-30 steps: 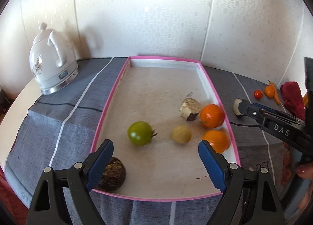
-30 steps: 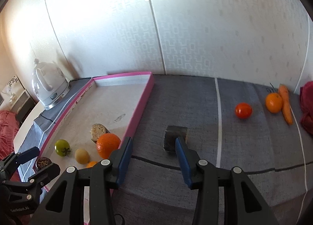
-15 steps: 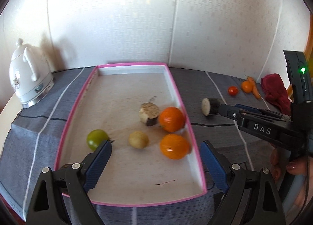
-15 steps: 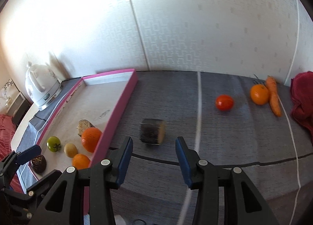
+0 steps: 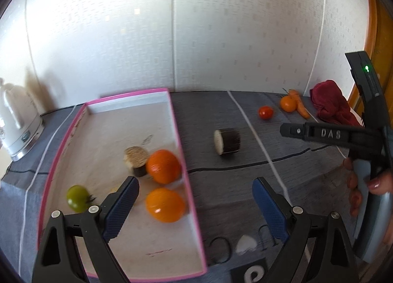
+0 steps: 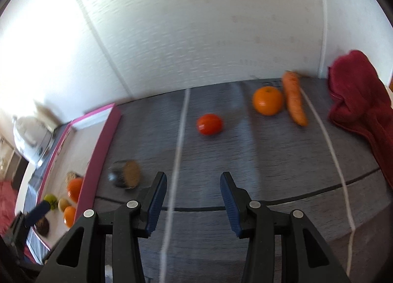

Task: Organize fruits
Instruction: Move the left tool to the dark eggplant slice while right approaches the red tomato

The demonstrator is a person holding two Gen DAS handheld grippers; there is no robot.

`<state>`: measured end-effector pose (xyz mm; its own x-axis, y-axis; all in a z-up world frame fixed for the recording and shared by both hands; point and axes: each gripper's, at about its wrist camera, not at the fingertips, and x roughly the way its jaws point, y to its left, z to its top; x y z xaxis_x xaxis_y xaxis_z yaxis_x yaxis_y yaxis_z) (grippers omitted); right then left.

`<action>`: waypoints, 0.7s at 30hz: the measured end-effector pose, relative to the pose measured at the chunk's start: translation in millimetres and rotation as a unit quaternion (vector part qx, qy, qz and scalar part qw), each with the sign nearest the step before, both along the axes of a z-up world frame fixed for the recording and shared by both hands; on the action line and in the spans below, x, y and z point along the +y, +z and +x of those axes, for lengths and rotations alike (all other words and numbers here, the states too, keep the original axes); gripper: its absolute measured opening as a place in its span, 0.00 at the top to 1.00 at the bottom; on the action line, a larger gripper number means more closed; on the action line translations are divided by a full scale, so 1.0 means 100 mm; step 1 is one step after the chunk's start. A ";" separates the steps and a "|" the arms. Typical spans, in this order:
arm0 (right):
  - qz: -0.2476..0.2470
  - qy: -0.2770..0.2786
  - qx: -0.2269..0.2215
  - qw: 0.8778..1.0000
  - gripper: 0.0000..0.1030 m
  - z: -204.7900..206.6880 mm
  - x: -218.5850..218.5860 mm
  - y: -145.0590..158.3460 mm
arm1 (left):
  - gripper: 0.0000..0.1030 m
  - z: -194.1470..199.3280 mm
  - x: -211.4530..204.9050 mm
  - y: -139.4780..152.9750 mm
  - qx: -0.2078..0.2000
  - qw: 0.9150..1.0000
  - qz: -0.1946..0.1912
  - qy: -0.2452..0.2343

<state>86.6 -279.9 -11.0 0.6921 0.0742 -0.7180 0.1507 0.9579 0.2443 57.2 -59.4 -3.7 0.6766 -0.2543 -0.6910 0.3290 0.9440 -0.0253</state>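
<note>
The pink-rimmed tray (image 5: 176,120) holds two oranges (image 5: 163,166), a green tomato (image 5: 77,197) and a cut brown piece (image 5: 136,161). My left gripper (image 5: 195,184) hovers over the tray's right rim. Its jaws are opening, with nothing gripped between them. On the grey cloth lie a dark cut piece (image 6: 125,173), a red tomato (image 6: 209,124), a small orange (image 6: 267,100) and a carrot (image 6: 293,100). My right gripper (image 6: 194,197) stands open over bare cloth, to the right of the cut piece and short of the red tomato. A hand holds it at the right edge of the left wrist view.
A white kettle (image 5: 17,125) stands left of the tray by the wall. A dark red towel (image 6: 361,103) lies bunched at the far right. The white wall closes off the back. A dark round fruit (image 6: 41,225) sits at the tray's near left corner.
Both grippers have moved to the right. The left went from the tray's middle to its right rim and its jaws widened. The right left the cut piece behind on its left.
</note>
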 end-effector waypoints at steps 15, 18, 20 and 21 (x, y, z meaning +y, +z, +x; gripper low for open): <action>-0.033 0.024 -0.042 0.998 0.56 0.36 -0.16 0.05 | 0.09 0.38 -0.41 -0.10 0.008 1.000 -0.005 0.013; -0.064 0.035 -0.041 0.996 0.56 0.51 -0.10 0.01 | 0.10 0.43 -0.42 -0.12 0.018 1.000 -0.011 0.008; -0.077 0.041 -0.034 0.996 0.56 0.61 -0.09 -0.05 | 0.12 0.46 -0.41 -0.12 0.019 1.000 -0.011 0.003; -0.086 0.041 -0.028 0.995 0.56 0.66 -0.09 -0.09 | 0.12 0.47 -0.41 -0.12 0.019 1.000 -0.008 0.001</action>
